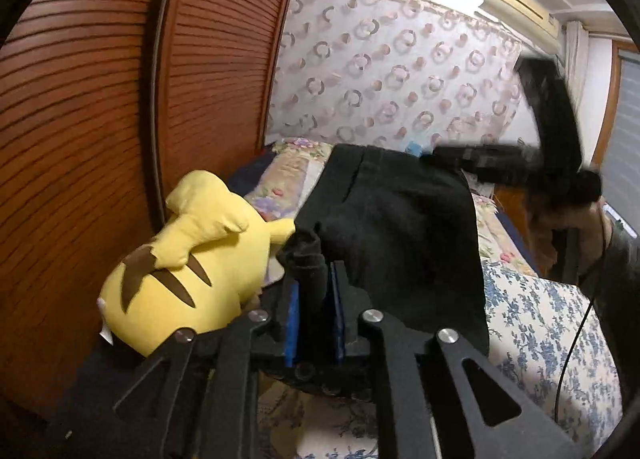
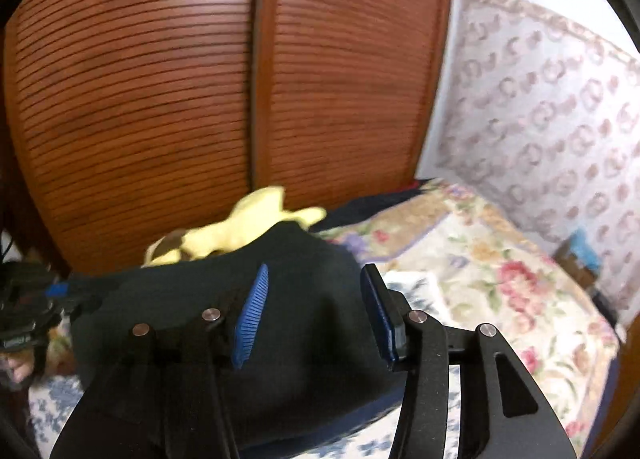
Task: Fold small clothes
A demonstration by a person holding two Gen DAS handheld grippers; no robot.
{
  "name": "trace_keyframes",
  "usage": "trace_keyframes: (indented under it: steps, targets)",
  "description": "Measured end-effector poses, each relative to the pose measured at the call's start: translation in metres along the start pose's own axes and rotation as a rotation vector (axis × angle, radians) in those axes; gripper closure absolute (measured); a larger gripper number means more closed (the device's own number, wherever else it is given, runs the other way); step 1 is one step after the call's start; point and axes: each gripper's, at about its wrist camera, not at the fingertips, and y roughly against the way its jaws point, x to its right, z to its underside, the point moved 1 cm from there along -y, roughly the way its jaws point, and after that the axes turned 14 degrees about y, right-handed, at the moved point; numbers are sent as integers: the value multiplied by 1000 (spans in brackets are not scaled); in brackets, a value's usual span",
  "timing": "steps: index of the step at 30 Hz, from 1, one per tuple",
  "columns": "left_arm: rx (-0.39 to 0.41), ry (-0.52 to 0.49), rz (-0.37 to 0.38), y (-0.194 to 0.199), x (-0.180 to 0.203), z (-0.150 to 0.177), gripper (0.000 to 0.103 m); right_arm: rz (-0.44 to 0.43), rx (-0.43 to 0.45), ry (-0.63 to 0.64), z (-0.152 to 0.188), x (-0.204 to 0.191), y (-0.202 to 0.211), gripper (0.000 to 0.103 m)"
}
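Beside the black garment, toward the bed's wardrobe edge, lies a yellow plush toy, touching the cloth. Behind stand the louvred wooden wardrobe doors and a patterned curtain. The floral bedspread carries everything. The left gripper pinches a bunched corner of the garment; the right gripper hangs spread above it, holding nothing

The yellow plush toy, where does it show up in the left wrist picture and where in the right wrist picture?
Left wrist: the plush toy lies lower left, large and sharp, beside the black garment that the left fingers pinch.
Right wrist: the plush toy sits at centre, blurred, only its top showing behind the black garment.
Shared landmark: the slatted wooden door rises behind the toy in both.
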Motion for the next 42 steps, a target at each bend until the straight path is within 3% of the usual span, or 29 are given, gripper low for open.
trace_keyframes:
  steps: [2, 5, 7, 18, 26, 32, 42]
  targets:
    - [24, -15, -2, 11, 3, -3, 68, 0, -37, -32, 11, -4, -18, 54]
    - [45, -45, 4, 22, 7, -5, 55, 10, -82, -66, 34, -2, -40, 54]
    - [59, -67, 3, 28, 10, -4, 48, 21, -64, -102, 44, 1, -38, 54]
    - [86, -190, 71, 58, 63, 16, 47, 203, 19, -210, 77, -21, 95, 54]
    - [66, -257, 163, 75, 110, 43, 47, 356, 52, -325, 134, -50, 189, 39]
    - [37, -290, 207, 83, 143, 59, 47, 483, 29, -383, 170, -73, 243, 29]
    - [34, -336, 224, 101, 182, 77, 47, 674, 60, -503, 211, -103, 321, 28]
